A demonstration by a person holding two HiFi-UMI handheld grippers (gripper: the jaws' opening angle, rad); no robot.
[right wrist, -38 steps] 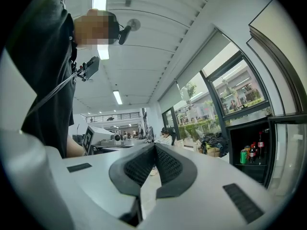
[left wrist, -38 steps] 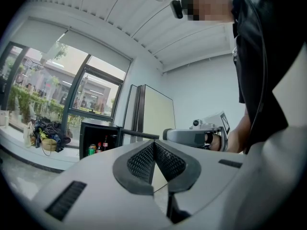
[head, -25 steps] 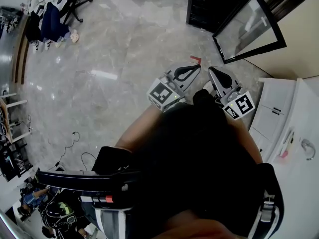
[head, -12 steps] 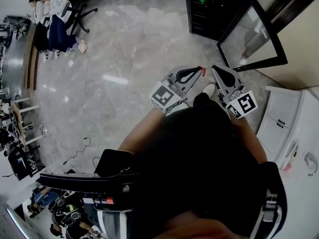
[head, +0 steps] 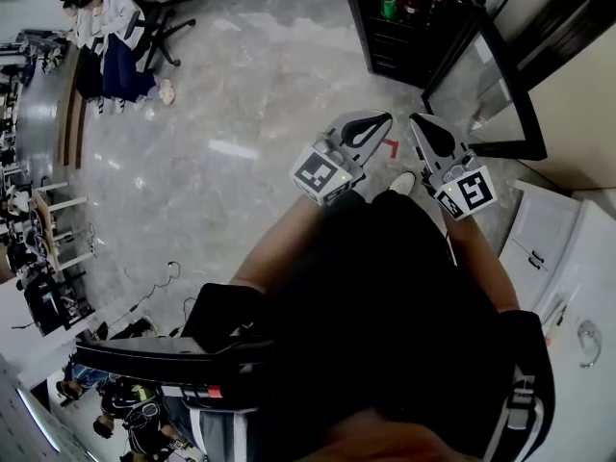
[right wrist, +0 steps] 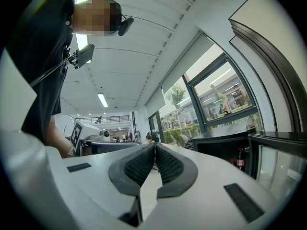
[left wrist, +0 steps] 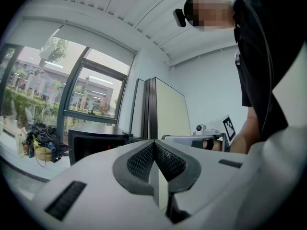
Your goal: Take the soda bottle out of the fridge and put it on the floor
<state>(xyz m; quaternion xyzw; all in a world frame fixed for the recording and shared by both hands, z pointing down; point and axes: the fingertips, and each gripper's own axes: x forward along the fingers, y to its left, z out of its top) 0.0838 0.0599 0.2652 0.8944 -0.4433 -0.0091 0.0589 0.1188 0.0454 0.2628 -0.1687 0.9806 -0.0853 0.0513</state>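
The dark soda bottle with a red label (right wrist: 240, 159) stands upright on a shelf inside the black fridge (head: 385, 41), at the top edge of the head view. There one green can (head: 390, 6) stands to the left of some dark bottles that are too small to count surely. The fridge's one black-framed glass door (head: 496, 75) is swung open to the right. A polished grey marble-look floor (head: 241, 114) spreads before the fridge, with one red corner mark (head: 390, 147) on it between the two grippers. The left gripper (head: 383, 118) and the right gripper (head: 417, 120) are held side by side, well apart from the bottle. Each has its jaws pressed together on nothing. A white cabinet (head: 539, 248) stands at the right edge, and seated people (head: 111, 37) are at the far left.
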